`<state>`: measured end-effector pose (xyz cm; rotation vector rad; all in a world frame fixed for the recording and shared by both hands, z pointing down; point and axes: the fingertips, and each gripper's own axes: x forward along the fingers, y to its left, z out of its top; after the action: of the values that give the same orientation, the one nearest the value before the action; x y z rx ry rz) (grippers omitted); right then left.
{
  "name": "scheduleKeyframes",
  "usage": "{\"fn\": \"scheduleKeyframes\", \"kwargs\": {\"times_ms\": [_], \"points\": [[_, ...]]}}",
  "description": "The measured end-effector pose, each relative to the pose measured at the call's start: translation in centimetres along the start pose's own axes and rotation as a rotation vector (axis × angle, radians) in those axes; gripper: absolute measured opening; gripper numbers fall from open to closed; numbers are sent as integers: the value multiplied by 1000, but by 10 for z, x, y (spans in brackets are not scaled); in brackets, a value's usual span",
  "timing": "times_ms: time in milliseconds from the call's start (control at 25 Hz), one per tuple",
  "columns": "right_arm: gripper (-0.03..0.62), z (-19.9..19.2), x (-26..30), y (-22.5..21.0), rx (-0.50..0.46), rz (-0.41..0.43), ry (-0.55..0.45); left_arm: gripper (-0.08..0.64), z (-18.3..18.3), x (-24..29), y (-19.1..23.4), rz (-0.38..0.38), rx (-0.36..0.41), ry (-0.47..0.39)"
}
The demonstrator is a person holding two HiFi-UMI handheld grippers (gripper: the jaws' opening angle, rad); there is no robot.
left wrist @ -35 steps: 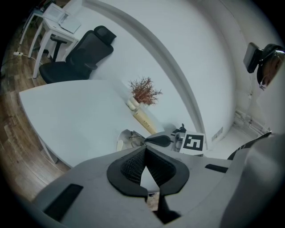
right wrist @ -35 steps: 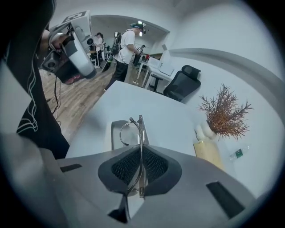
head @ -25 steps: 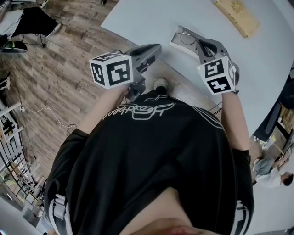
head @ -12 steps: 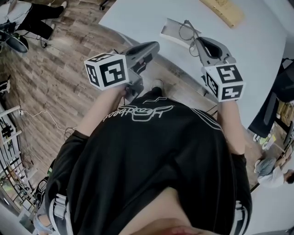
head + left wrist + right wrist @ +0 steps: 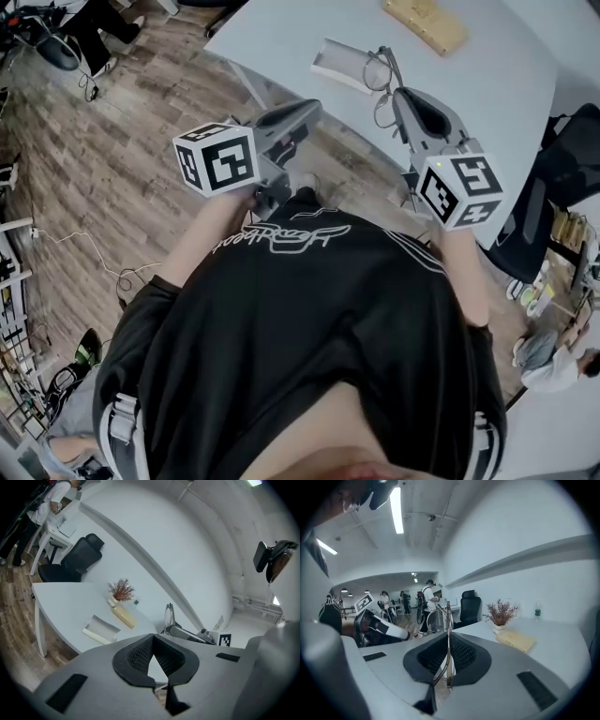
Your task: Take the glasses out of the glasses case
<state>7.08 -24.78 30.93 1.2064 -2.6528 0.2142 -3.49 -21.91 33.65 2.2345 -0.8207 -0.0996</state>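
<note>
Right gripper (image 5: 398, 94) clenched on glasses (image 5: 449, 641), seen edge-on, one lens largely hidden. Left gripper (image 5: 314, 105) closed, empty. Glasses case (image 5: 339, 64) just beyond right jaws, interior indistinct.

My right claw (image 5: 448, 644) was clamped on the glasses (image 5: 436, 620). They stood on edge between the pads, the lenses poking out past the tips and a little to the left. My left claw (image 5: 377, 626) hung at the near left, its marked cube (image 5: 363, 603) above it. To the right lay a white table (image 5: 562, 632) with a tan box (image 5: 514, 640), a dried sprig in a small vase (image 5: 499, 613) and a bottle (image 5: 536, 611). A black chair (image 5: 468, 605) stood beyond the table, and people (image 5: 425, 603) stood far off.
</note>
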Motion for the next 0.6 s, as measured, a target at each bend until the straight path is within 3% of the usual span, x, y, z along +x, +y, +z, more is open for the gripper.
{"fn": "scheduleKeyframes", "kwargs": {"times_ms": [240, 600], "points": [[18, 9, -54, 16, 109, 34, -86, 8, -14, -9, -53, -50, 53, -29], [18, -2, -125, 44, 191, 102, -150, 8, -54, -21, -117, -89, 104, -40]]}}
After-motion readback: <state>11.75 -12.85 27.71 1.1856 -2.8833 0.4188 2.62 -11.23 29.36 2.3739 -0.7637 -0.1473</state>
